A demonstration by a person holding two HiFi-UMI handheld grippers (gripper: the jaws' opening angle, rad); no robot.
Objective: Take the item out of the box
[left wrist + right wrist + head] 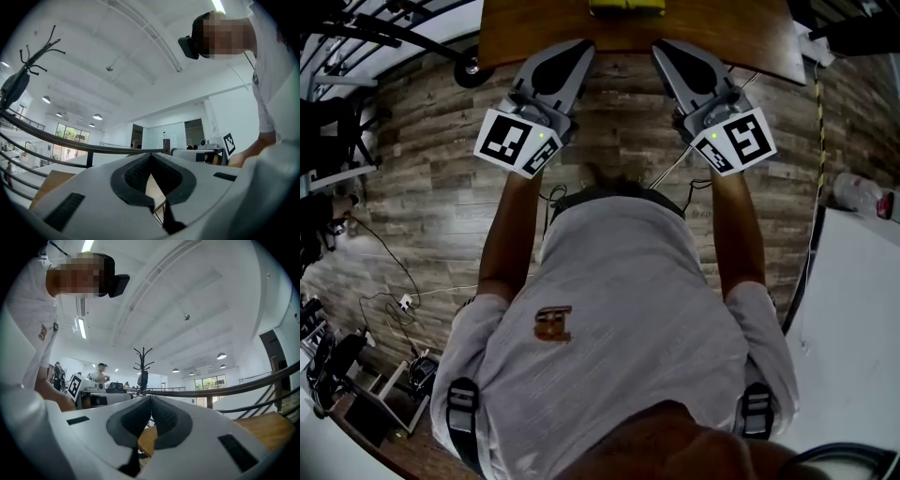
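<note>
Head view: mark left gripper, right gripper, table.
left gripper (585, 46), head view, at its closed fingertips
right gripper (660, 48), head view, at its closed fingertips
table (525, 33), head view, bare wooden top

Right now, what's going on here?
A person holds the left gripper and right gripper roughly level at the near edge of a wooden table. Both have jaws shut with nothing between them. A yellow-green object sits on the table just ahead, cut off by the frame; neither gripper touches it.

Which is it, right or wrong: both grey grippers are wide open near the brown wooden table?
Wrong. The gripper views show the left grey gripper and right grey gripper shut, not wide open, near the brown wooden table.
</note>
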